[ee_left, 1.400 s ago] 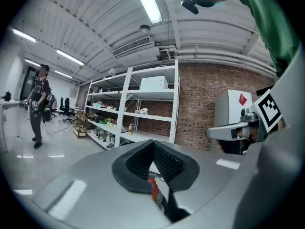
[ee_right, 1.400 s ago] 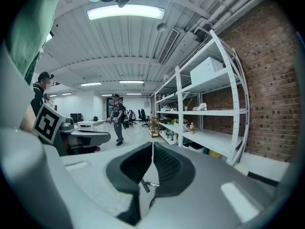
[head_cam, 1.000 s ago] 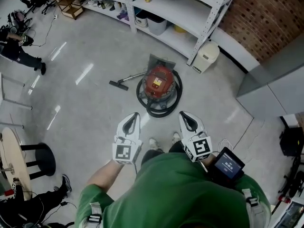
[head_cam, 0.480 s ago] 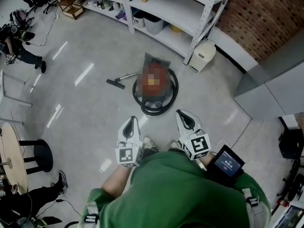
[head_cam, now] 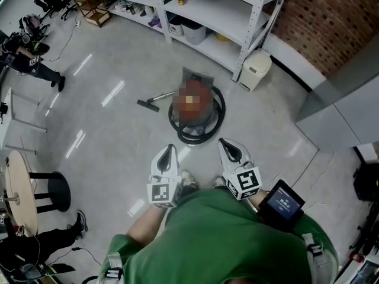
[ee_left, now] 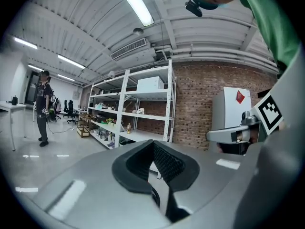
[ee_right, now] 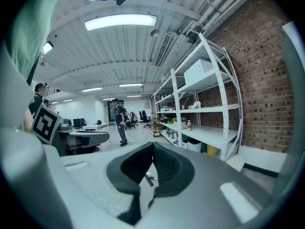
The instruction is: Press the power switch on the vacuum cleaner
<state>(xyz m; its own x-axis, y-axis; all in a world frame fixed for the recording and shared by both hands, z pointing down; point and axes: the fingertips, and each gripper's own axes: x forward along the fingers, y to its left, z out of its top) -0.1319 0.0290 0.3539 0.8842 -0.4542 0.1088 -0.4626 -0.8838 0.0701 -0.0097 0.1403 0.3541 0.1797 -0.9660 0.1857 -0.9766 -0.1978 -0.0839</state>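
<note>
Left gripper (head_cam: 168, 152) and right gripper (head_cam: 224, 145): side by side, slightly apart, jaws closed tip to tip, nothing held. Ahead of both, well clear: vacuum cleaner (head_cam: 204, 99) on floor (head_cam: 118, 141), hose (head_cam: 195, 138) coiled round it. Beyond: white shelving (head_cam: 225, 10).

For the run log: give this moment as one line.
phase: pre-contact | left gripper: shut, empty | right gripper: shut, empty | vacuum cleaner: on floor, untouched

A vacuum (head_cam: 195, 112) sits on the shiny grey floor (head_cam: 106, 141), ahead of the left gripper (head_cam: 168, 149) and the right gripper (head_cam: 225, 143). A white bin (head_cam: 256, 70) stands farther off, to the right.
</note>
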